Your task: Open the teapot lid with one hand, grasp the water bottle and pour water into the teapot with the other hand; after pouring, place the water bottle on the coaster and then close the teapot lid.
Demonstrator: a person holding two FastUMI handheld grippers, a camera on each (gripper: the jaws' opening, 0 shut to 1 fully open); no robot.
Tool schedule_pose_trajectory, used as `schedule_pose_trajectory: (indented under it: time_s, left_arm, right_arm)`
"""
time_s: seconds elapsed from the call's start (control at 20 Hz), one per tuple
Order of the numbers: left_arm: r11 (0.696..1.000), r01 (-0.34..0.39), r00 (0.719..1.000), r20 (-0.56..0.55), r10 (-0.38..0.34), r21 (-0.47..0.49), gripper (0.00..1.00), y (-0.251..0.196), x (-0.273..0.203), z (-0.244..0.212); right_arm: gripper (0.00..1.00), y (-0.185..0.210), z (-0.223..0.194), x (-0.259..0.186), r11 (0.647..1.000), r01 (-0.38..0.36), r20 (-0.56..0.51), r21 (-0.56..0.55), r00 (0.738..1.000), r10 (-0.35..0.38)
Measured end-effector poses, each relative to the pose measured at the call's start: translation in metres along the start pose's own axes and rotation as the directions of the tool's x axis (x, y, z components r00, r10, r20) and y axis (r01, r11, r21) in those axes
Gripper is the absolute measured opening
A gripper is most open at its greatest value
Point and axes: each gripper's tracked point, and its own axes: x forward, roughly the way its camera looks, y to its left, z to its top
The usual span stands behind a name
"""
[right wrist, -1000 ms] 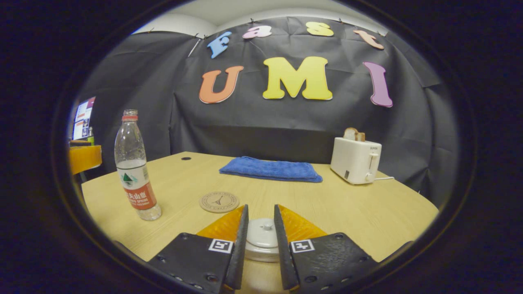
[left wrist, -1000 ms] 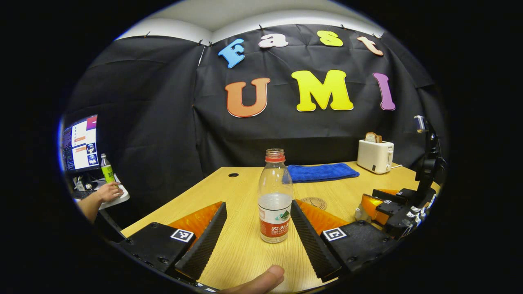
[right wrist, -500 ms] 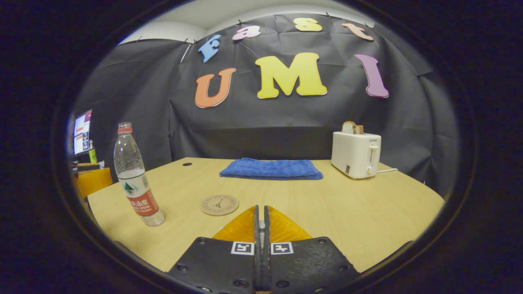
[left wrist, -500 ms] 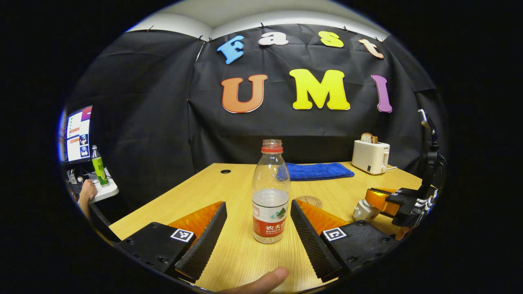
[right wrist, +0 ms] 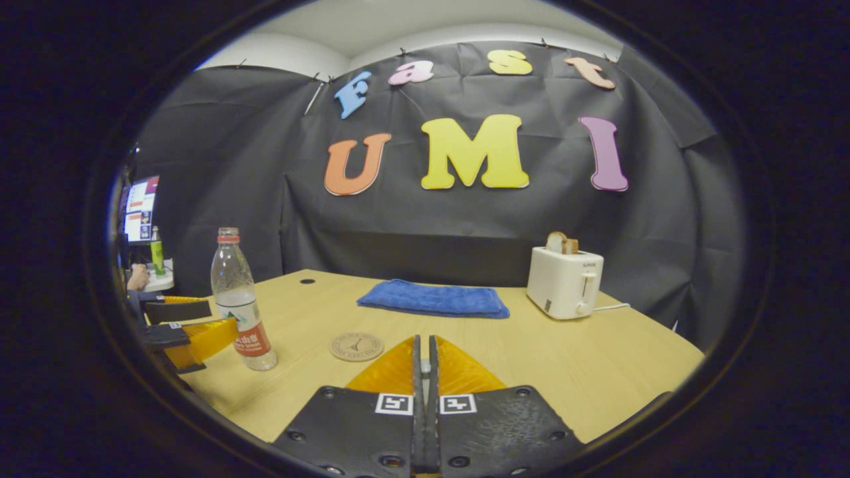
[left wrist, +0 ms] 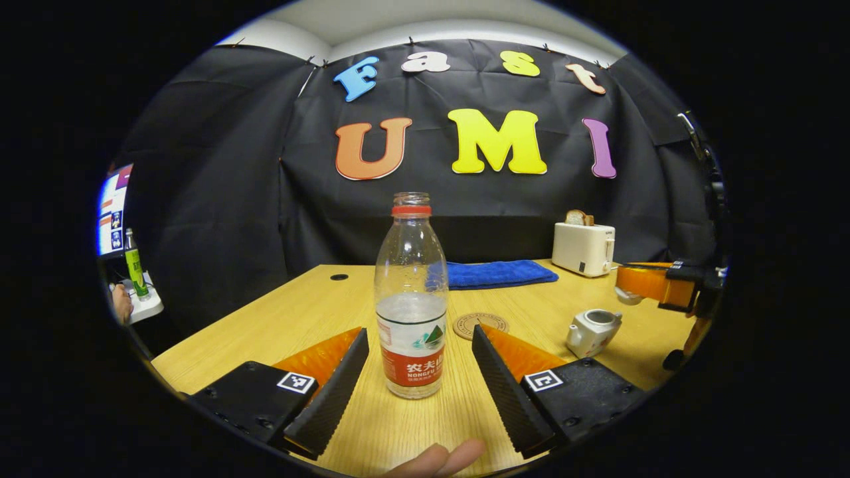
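Note:
A clear water bottle [left wrist: 410, 299] with a red label, no cap and water in its lower half stands on the wooden table [left wrist: 279, 325]. My left gripper [left wrist: 418, 332] is open, with a finger on each side of the bottle and gaps between. The white teapot [left wrist: 593, 330] sits to the right with its top uncovered. Above it my right gripper [left wrist: 654, 282] holds the teapot lid [left wrist: 627, 299] in the air. In the right gripper view the right gripper [right wrist: 424, 345] is shut, the bottle [right wrist: 240, 312] stands at left beside the left gripper [right wrist: 192, 325], and the round coaster [right wrist: 356, 346] lies ahead.
The coaster [left wrist: 481, 325] lies between bottle and teapot. A blue towel [left wrist: 501, 273] and a white toaster [left wrist: 583, 247] with bread sit at the back of the table. A person's hand [left wrist: 121, 302] and a green bottle are at a side desk, far left.
My right gripper shut on the teapot lid and lifted it off, leaving the teapot uncovered. My left gripper dropped lower and closer around the bottle, still open.

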Motion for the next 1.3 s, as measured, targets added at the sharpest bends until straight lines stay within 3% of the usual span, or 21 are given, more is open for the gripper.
schedule_pose_trajectory:
  time_s: [0.2,0.5,0.7,0.85,1.0,1.15,1.2,1.3]
  left_arm:
    - [0.998,0.019,1.0,0.022,-0.017,-0.056,0.98,0.001,0.021,0.003]
    - [0.998,0.031,0.998,0.057,-0.028,-0.057,0.99,0.005,0.046,0.014]
    - [0.997,0.07,0.993,0.097,-0.067,-0.028,0.8,-0.004,0.047,0.023]
    - [0.998,0.054,0.995,0.085,-0.052,-0.022,0.78,-0.004,0.043,0.028]
    - [0.993,-0.039,0.999,-0.005,0.04,0.112,0.78,0.004,0.036,0.029]
    - [0.967,-0.051,0.998,-0.033,0.061,0.251,0.78,-0.005,0.028,0.037]
    - [0.951,-0.055,0.997,-0.026,0.066,0.305,0.78,-0.008,0.028,0.042]
    - [0.885,-0.058,0.997,-0.012,0.071,0.462,0.78,-0.02,0.026,0.051]
  right_arm:
    - [0.0,-0.031,0.024,-0.038,0.998,0.038,0.062,-0.051,0.998,-0.035]
    - [0.0,-0.064,0.042,-0.079,0.989,0.117,0.096,-0.091,0.989,-0.109]
    - [0.0,-0.08,0.047,-0.101,0.988,0.146,0.064,-0.052,0.988,-0.143]
    - [0.0,-0.088,0.049,-0.109,0.986,0.153,0.07,-0.063,0.986,-0.148]
    - [0.0,-0.101,0.041,-0.106,0.98,0.179,0.048,-0.089,0.983,-0.175]
    - [0.0,-0.107,0.039,-0.103,0.979,0.181,0.03,-0.09,0.983,-0.179]
    - [0.0,-0.11,0.039,-0.103,0.979,0.184,0.028,-0.088,0.983,-0.182]
    - [0.0,-0.119,0.04,-0.103,0.976,0.199,0.029,-0.082,0.98,-0.198]
